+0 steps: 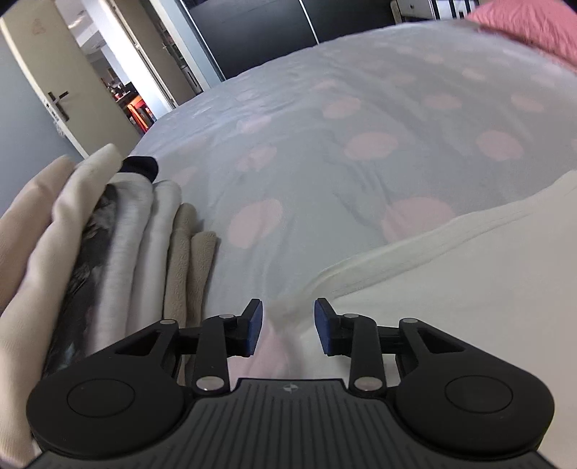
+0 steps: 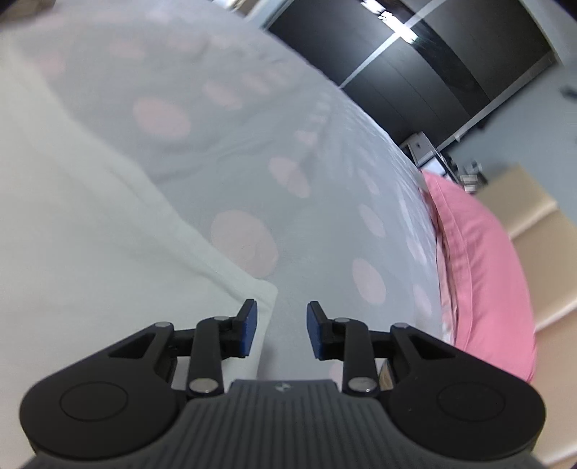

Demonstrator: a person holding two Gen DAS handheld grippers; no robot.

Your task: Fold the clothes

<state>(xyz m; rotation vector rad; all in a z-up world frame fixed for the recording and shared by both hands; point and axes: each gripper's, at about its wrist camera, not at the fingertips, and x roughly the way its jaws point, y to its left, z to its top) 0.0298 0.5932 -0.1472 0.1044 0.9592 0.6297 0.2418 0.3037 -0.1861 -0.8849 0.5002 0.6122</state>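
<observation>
A white garment (image 1: 450, 274) lies flat on the bed, at the right of the left wrist view and at the left of the right wrist view (image 2: 72, 223). My left gripper (image 1: 288, 326) is open and empty, low over the garment's left corner. My right gripper (image 2: 281, 330) is open and empty, with the garment's right corner just by its left finger (image 2: 249, 324). A stack of folded clothes (image 1: 108, 252), white, grey and beige, lies at the left of the left wrist view.
The bed cover (image 1: 324, 151) is pale grey with pink dots. A pink pillow (image 2: 479, 274) lies along the bed's right side, also in the left wrist view (image 1: 530, 25). A dark wardrobe (image 2: 432, 54) stands beyond the bed. An open door (image 1: 47, 90) is at the left.
</observation>
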